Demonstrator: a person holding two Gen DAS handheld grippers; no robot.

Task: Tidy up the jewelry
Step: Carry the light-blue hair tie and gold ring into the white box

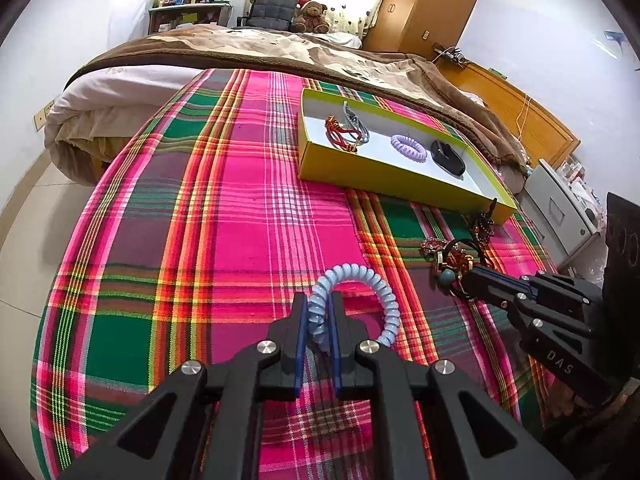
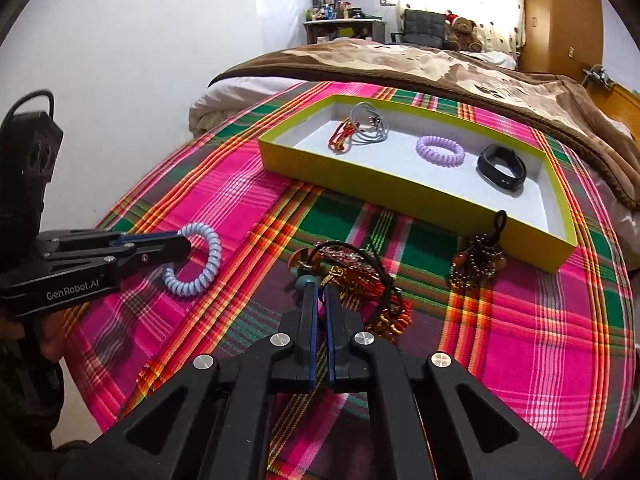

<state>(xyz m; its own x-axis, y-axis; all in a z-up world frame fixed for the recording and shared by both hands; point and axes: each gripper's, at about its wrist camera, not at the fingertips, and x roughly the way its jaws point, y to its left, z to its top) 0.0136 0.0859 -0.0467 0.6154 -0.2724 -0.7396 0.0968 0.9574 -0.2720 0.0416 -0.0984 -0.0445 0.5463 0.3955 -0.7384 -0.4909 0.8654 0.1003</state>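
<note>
I see the plaid cloth (image 1: 248,208) covering the worktop, with the bed (image 1: 248,46) behind it. On the cloth sits the yellow tray (image 2: 400,194), and in it lie a red cord bracelet (image 2: 342,136) touching a grey bracelet (image 2: 370,126), a purple coil band (image 2: 440,151) and a black wristband (image 2: 502,167), each apart from the next. Just beside the tray's near corner lies a dark bead bracelet (image 2: 476,266). My left hand-held gripper (image 1: 319,304) is clamped on the blue coil band (image 1: 360,272), which rests on the cloth, well apart from the tray. My right hand-held gripper (image 2: 319,294) has its fingers nearly together at the edge of the tangled jewelry pile (image 2: 360,272); I cannot tell whether they pinch a cord there.
</note>
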